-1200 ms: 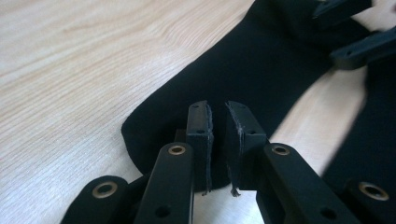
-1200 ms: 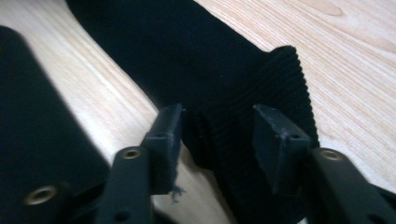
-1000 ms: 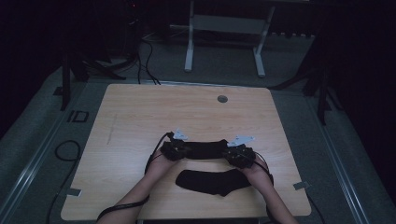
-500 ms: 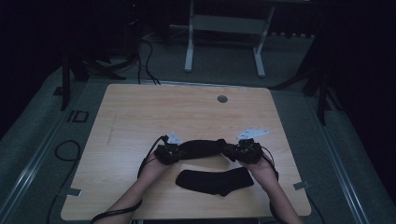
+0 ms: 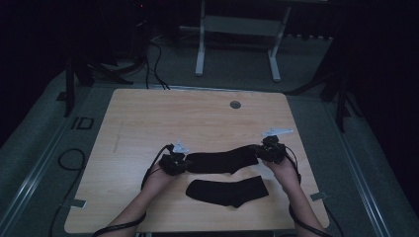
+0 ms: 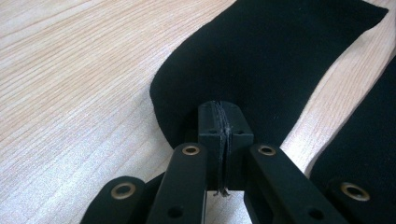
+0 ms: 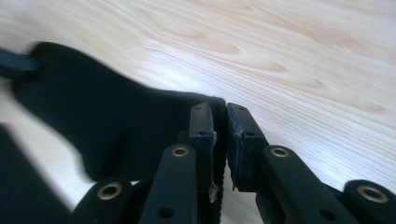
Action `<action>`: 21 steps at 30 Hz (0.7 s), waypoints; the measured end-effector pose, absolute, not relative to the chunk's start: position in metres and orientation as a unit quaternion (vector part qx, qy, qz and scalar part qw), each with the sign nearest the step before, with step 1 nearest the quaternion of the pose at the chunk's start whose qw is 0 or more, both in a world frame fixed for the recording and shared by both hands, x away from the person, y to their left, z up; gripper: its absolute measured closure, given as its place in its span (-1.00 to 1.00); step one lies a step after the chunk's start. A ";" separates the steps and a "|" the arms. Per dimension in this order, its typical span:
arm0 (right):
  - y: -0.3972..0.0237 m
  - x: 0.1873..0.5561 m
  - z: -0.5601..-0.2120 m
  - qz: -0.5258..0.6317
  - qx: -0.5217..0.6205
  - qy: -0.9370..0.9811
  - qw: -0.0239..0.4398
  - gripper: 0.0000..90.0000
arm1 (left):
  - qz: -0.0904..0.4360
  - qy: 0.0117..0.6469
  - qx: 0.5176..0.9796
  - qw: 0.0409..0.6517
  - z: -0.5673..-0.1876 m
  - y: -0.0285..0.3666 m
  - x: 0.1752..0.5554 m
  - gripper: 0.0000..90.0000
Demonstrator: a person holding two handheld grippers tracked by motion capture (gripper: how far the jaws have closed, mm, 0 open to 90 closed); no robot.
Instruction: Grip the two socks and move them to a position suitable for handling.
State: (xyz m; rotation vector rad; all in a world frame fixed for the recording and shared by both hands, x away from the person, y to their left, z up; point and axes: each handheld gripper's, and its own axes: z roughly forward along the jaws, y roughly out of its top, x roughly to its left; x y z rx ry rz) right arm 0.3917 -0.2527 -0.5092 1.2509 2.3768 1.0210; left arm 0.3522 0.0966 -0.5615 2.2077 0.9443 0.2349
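Note:
A black sock point(image 5: 222, 160) is stretched between my two grippers just above the wooden table point(image 5: 163, 118). My left gripper point(image 5: 181, 163) is shut on its left end; in the left gripper view the sock point(image 6: 261, 60) is pinched between the jaws of the left gripper point(image 6: 225, 116). My right gripper point(image 5: 261, 152) is shut on the right end, with the sock point(image 7: 116, 126) caught in the right gripper point(image 7: 219, 116). A second black sock point(image 5: 228, 191) lies flat on the table just in front of the held one, also seen at the right edge as the second sock point(image 6: 369, 140).
A small round grommet point(image 5: 235, 104) sits in the table near its far edge. Cables point(image 5: 148, 173) trail from both grippers toward the front edge. White table legs point(image 5: 200, 44) stand on the floor beyond the table.
My right gripper has moved right and slightly away, pulling the sock out longer. The left gripper has stayed almost in place. The second sock has not moved.

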 end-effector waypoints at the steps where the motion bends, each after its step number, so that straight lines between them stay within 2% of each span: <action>1: -0.257 0.400 -0.518 0.343 0.446 0.816 0.129 0.73 | 0.092 0.364 0.856 0.355 -0.561 0.097 0.353 0.95; 6: -0.264 0.412 -0.535 0.322 0.468 0.812 0.131 0.63 | 0.095 0.364 0.857 0.352 -0.561 0.096 0.355 0.92; 7: -0.268 0.417 -0.541 0.312 0.477 0.811 0.132 0.55 | 0.095 0.364 0.857 0.353 -0.560 0.096 0.356 0.85; 11: -0.274 0.421 -0.546 0.310 0.489 0.806 0.126 0.49 | 0.095 0.365 0.856 0.354 -0.560 0.096 0.356 0.76; 14: -0.277 0.416 -0.542 0.320 0.486 0.803 0.129 0.39 | 0.091 0.369 0.851 0.363 -0.560 0.096 0.356 0.45; 15: -0.277 0.416 -0.542 0.320 0.486 0.803 0.129 0.39 | 0.090 0.371 0.848 0.367 -0.559 0.097 0.356 0.45; 16: -0.276 0.412 -0.539 0.323 0.479 0.806 0.129 0.29 | 0.097 0.378 0.840 0.376 -0.556 0.098 0.354 0.24; 17: -0.276 0.412 -0.539 0.323 0.479 0.806 0.129 0.29 | 0.097 0.378 0.840 0.376 -0.556 0.098 0.354 0.11; 18: -0.275 0.406 -0.536 0.325 0.469 0.811 0.128 0.17 | 0.098 0.377 0.840 0.378 -0.554 0.098 0.353 0.02; 21: -0.274 0.400 -0.534 0.322 0.460 0.817 0.132 0.09 | 0.101 0.373 0.841 0.378 -0.547 0.099 0.348 -0.03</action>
